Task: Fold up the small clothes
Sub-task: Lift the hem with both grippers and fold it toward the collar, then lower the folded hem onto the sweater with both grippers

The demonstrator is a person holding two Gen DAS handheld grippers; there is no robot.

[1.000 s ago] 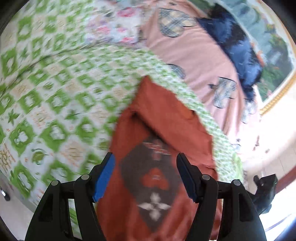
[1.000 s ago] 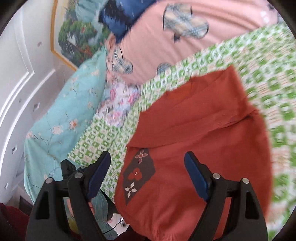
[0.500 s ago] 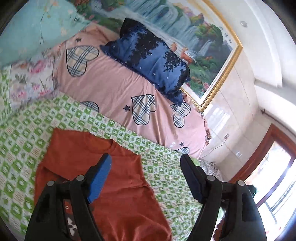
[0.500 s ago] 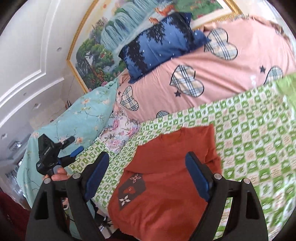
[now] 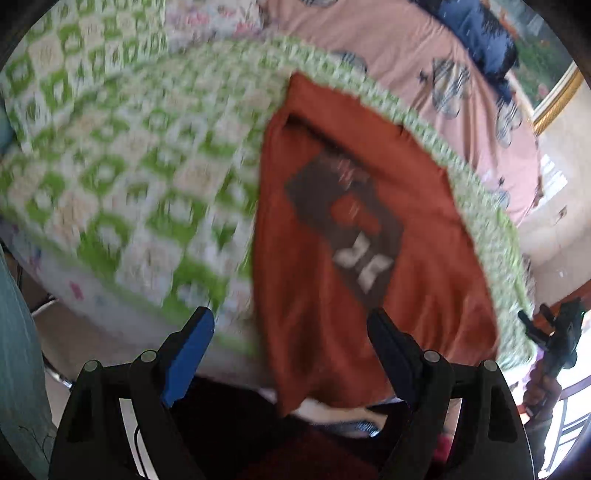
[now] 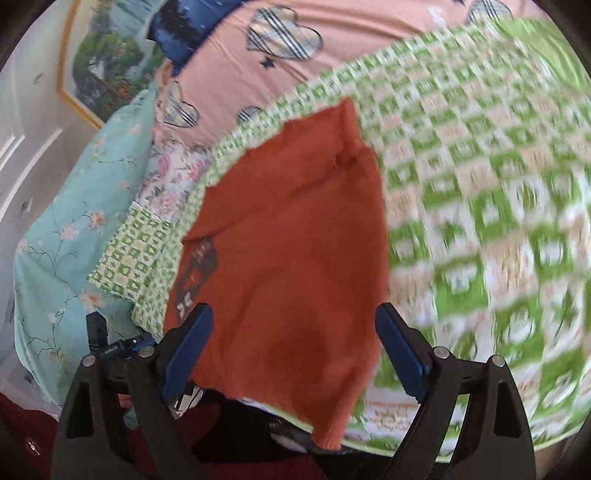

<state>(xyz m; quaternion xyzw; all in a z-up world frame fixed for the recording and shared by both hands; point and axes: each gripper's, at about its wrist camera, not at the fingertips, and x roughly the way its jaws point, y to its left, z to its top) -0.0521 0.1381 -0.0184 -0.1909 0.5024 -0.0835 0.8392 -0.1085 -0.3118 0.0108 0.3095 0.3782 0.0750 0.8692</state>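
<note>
A rust-orange small shirt (image 5: pixel 369 236) with a dark diamond print (image 5: pixel 347 221) lies flat on a green-and-white checked bed cover (image 5: pixel 110 177), its lower hem hanging over the bed's near edge. It also shows in the right wrist view (image 6: pixel 291 258). My left gripper (image 5: pixel 291 332) is open and empty, just above the shirt's near left part. My right gripper (image 6: pixel 295 328) is open and empty over the shirt's lower half. Both views are blurred.
A pink heart-print pillow (image 6: pixel 332 48), a dark blue pillow (image 5: pixel 476 33) and a light blue floral quilt (image 6: pixel 74 206) lie at the head of the bed. A framed landscape painting (image 6: pixel 103 62) hangs on the wall. The other gripper (image 5: pixel 554 332) shows at the right.
Both grippers, raised and looking toward the pillows and wall half a second ago, have tipped back down close over the shirt at the bed's near edge. The shirt lies as before.
</note>
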